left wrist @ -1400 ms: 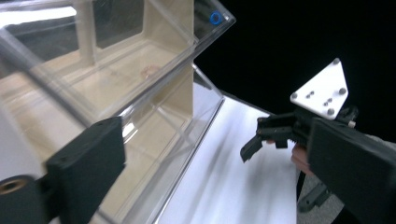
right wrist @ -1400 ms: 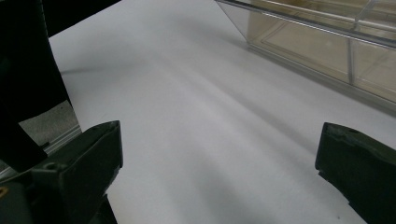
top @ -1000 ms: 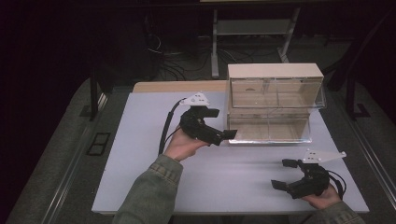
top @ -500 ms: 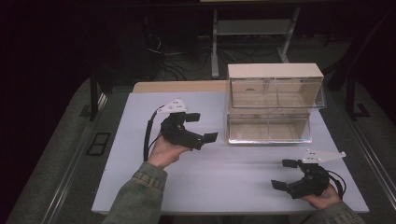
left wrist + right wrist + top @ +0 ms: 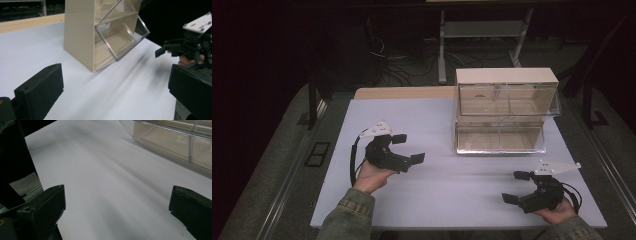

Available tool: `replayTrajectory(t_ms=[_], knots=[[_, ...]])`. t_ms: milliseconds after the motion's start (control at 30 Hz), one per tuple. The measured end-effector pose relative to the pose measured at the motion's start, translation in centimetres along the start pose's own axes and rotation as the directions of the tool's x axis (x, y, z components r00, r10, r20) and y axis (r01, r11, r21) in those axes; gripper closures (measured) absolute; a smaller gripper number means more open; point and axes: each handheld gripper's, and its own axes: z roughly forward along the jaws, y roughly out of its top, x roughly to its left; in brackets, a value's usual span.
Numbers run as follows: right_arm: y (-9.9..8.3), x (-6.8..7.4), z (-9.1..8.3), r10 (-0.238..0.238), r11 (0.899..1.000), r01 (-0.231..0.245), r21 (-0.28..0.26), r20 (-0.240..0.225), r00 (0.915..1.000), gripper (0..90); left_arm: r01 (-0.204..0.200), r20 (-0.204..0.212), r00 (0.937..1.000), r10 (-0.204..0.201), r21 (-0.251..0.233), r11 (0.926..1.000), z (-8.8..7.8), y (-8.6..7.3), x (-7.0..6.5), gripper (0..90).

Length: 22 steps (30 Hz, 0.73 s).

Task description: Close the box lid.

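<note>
Item: tilt-bin organiser [image 5: 504, 112], clear bins, beige shell; I judge it light, rigid, slick; I'd grip a bin lip. Left gripper [image 5: 408, 149], right gripper [image 5: 516, 187]: both agape, empty

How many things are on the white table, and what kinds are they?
Drawer boxes: 1, beige, with tilted clear drawers
Black grippers: 2, the left gripper and the right gripper, each in a hand, jaws open and holding nothing
Total: 3
</note>
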Motion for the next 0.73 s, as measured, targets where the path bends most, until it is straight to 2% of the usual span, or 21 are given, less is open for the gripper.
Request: replayTrajectory(t_ms=[267, 400, 467, 633, 733], knots=[[0.0, 0.0, 0.0, -0.003, 1.000, 0.003, 0.004, 0.002, 1.0000, 0.3, 0.022, -0.013, 0.9997, -0.022, 0.016, 0.9996, -0.6, -2.7, 0.0, 0.0], [-0.1, 0.0, 0.1, -0.004, 1.000, 0.004, 0.007, 0.001, 1.0000, 0.4, 0.041, -0.012, 0.9991, -0.041, 0.006, 0.9991, -0.9, -4.5, 0.0, 0.0], [-0.1, 0.0, 0.1, -0.004, 1.000, 0.004, 0.009, 0.000, 1.0000, 0.3, 0.038, -0.017, 0.9992, -0.037, 0.010, 0.9992, -1.2, -5.5, 0.0, 0.0], [-0.1, 0.1, 0.2, -0.001, 1.000, 0.001, 0.011, -0.001, 1.0000, 0.3, 0.090, -0.039, 0.9952, -0.090, 0.006, 0.9959, -1.8, -7.9, 0.5, 0.0], [-0.1, 0.1, 0.2, 0.000, 1.000, 0.000, 0.011, -0.002, 1.0000, 0.3, 0.100, -0.049, 0.9938, -0.100, 0.003, 0.9950, -1.9, -8.4, 0.8, 0.0]])
